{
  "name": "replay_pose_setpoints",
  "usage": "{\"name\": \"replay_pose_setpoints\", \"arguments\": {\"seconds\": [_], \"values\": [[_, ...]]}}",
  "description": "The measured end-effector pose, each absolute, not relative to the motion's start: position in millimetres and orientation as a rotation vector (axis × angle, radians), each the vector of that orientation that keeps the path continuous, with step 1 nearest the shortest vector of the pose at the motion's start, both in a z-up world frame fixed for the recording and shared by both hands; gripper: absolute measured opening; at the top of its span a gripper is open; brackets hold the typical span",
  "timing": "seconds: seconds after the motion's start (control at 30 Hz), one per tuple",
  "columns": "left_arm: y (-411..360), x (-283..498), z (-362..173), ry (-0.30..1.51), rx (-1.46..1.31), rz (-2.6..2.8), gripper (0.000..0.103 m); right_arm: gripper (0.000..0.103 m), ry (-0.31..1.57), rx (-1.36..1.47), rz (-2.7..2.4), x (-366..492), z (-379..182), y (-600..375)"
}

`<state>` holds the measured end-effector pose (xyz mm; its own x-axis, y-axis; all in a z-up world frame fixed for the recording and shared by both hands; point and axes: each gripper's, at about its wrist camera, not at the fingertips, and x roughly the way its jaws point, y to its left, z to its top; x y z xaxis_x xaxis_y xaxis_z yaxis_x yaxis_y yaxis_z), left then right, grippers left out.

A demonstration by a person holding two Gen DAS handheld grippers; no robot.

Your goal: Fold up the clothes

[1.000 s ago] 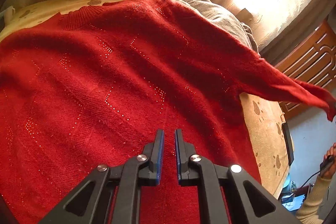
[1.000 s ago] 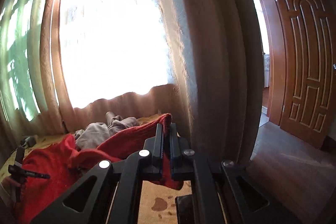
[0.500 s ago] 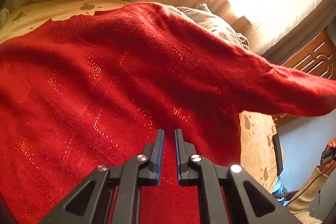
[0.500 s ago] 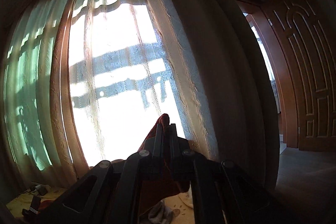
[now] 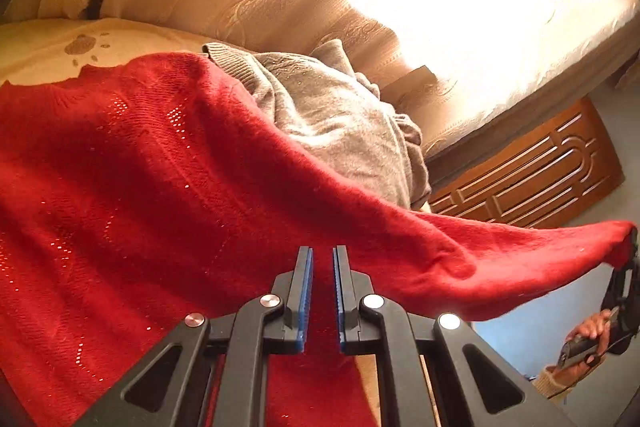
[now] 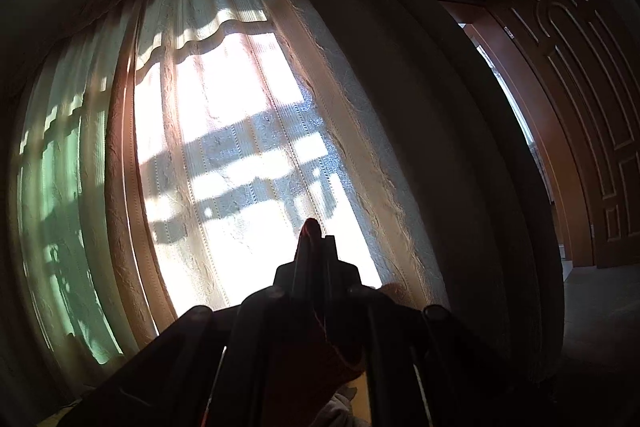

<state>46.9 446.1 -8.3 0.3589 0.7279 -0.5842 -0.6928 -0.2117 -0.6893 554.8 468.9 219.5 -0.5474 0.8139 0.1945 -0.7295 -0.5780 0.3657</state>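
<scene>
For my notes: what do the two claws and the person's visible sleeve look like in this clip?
The left claw has a black angular frame with triangular cut-outs, silver round rivets and two slim fingers lined with blue ribbed pads. The right claw shows only as the same shape in dark silhouette against the window. Beside the right hand, a cream knitted sleeve cuff and a thin dark cable show.

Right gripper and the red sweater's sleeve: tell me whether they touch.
Touching. The left wrist view shows the red sweater's sleeve stretched taut to the right gripper, its cuff pinched there; the right wrist view shows red fabric between its fingers.
</scene>
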Motion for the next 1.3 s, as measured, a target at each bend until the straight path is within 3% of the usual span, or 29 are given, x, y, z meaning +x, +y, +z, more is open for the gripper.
{"name": "replay_pose_setpoints", "arguments": {"seconds": [0.13, 0.3, 0.43, 0.73, 0.87, 1.03, 1.3], "values": [[454.5, 41.4, -2.3, -0.031, -1.203, 1.358, 0.011, 0.005, 0.250, 0.535, 2.227, 562.6, 228.2, 439.4], [479.6, 61.5, -27.2, 0.223, -1.227, 1.403, 0.019, 0.005, 0.072, 0.587, 2.288, 554.7, 236.8, 399.2], [493.0, 86.2, -48.8, 0.336, -1.248, 1.406, 0.020, 0.005, 0.085, 0.503, 2.309, 539.7, 232.1, 407.5], [514.6, 56.2, -20.6, 0.053, -1.224, 1.423, 0.020, 0.005, 0.364, 0.450, 2.217, 547.1, 214.0, 474.2], [516.2, 43.2, -7.8, -0.058, -1.116, 1.470, 0.020, 0.005, 0.303, 0.489, 2.220, 550.8, 219.8, 457.4], [546.8, 23.5, -23.2, -0.006, -1.141, 1.506, 0.020, 0.005, 0.264, 0.446, 2.242, 534.7, 227.0, 454.6], [472.0, -14.8, -5.7, -0.181, -1.174, 1.468, 0.020, 0.005, 0.354, 0.216, 2.287, 482.1, 207.6, 495.7]]}}
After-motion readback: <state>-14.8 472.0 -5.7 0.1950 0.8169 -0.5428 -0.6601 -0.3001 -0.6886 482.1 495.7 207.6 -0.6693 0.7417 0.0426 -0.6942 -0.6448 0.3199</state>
